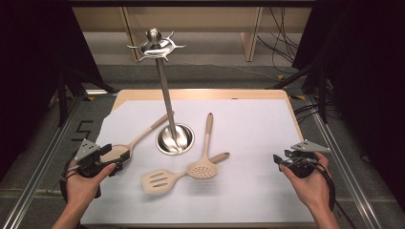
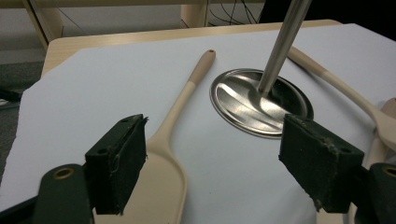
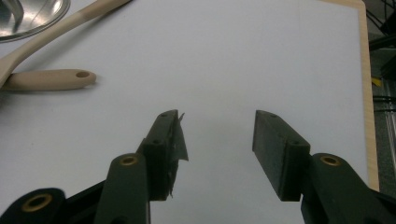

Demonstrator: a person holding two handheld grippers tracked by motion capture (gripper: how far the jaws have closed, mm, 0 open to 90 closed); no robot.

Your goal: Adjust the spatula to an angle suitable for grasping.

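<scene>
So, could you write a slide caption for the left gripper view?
Open left gripper over a wooden spatula beside the steel utensil stand on white paper.

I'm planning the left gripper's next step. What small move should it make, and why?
Probably ease the left gripper down and close on the wooden spoon. Its jaws stand open with nothing clamped, the spoon's bowl lies flat just below its left pad, and the rack hooks are bare.

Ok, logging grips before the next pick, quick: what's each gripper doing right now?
Left gripper: open, holding nothing; the spoon lies on the table under its jaws.
Right gripper: open, nothing between its jaws.
</scene>
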